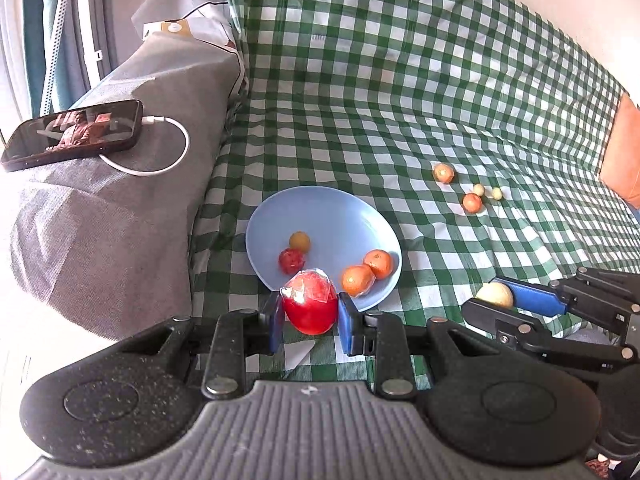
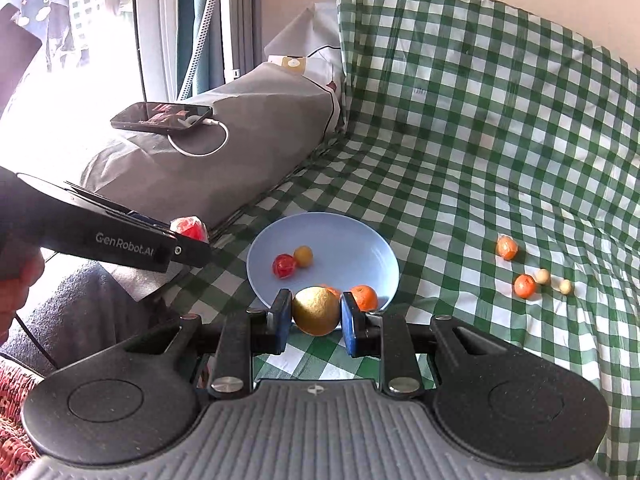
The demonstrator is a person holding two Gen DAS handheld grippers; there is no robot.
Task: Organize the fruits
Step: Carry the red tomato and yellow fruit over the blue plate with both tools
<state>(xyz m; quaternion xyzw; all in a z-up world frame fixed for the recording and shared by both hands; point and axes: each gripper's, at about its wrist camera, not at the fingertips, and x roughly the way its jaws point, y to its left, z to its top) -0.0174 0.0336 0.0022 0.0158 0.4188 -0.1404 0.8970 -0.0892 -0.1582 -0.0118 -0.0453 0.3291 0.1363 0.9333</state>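
My left gripper (image 1: 310,316) is shut on a red apple (image 1: 310,306) in clear wrap, just in front of the near rim of a light blue plate (image 1: 332,216). On the plate lie two oranges (image 1: 368,272), a small red fruit (image 1: 291,261) and a small yellow one (image 1: 299,241). My right gripper (image 2: 316,316) is shut on a yellow round fruit (image 2: 316,310), also at the plate's (image 2: 320,232) near edge. In the left wrist view the right gripper (image 1: 496,294) shows at the right with the same yellow round fruit (image 1: 495,294).
On the green checked cloth (image 1: 400,100) to the right lie two small orange fruits (image 1: 472,202) and two small pale ones (image 1: 488,192). A phone (image 1: 72,134) on a white cable rests on a grey cushion (image 1: 100,220) at the left. An orange cushion (image 1: 624,152) sits far right.
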